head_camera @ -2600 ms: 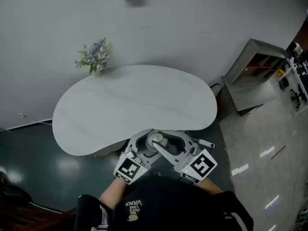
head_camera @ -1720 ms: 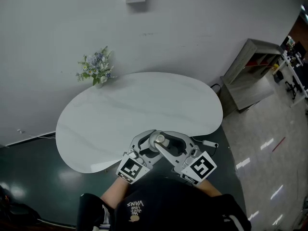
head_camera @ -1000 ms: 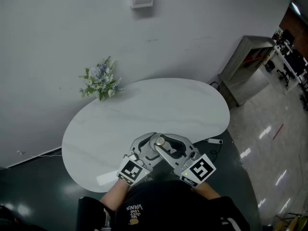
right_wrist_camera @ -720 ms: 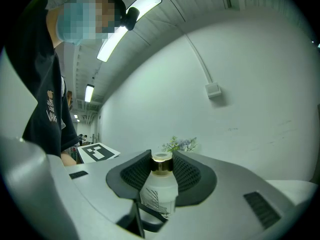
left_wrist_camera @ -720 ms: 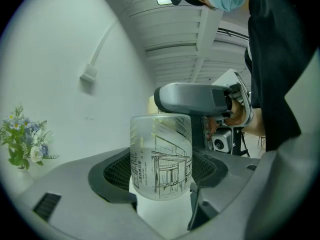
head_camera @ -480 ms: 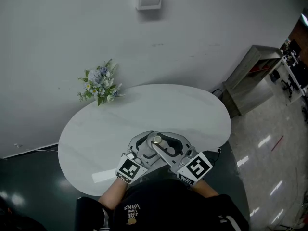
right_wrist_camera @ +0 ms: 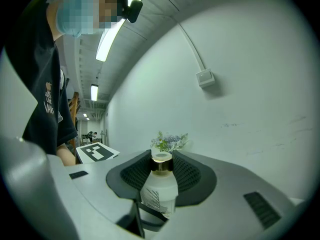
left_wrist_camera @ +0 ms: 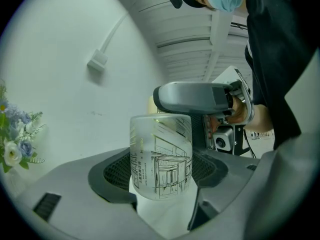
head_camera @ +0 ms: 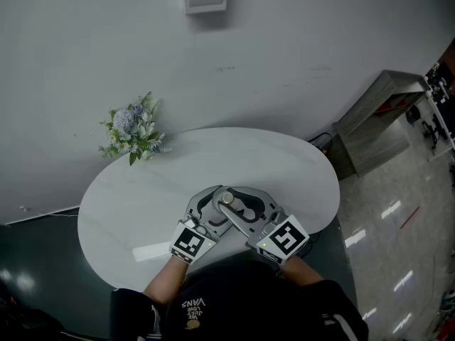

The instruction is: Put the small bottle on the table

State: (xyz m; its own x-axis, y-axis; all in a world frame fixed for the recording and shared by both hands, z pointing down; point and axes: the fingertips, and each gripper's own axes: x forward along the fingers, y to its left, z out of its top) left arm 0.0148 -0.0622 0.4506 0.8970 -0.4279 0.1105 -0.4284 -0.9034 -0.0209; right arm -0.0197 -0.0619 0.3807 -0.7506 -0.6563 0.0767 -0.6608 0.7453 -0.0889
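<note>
Head view: bottle (head_camera: pixel 227 198) held over the table (head_camera: pixel 128 204), toward its 6 o'clock edge. Left gripper (left_wrist_camera: pixel 162 174), entering from 7 o'clock, clamps the frosted body. Right gripper (right_wrist_camera: pixel 162 176), from 5 o'clock, clamps the neck.

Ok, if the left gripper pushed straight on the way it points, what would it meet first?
Past the small bottle clamped in the left gripper, one of the right gripper's fingers crosses just behind the bottle's top, so that likely comes first. How close it sits I can't judge.
</note>
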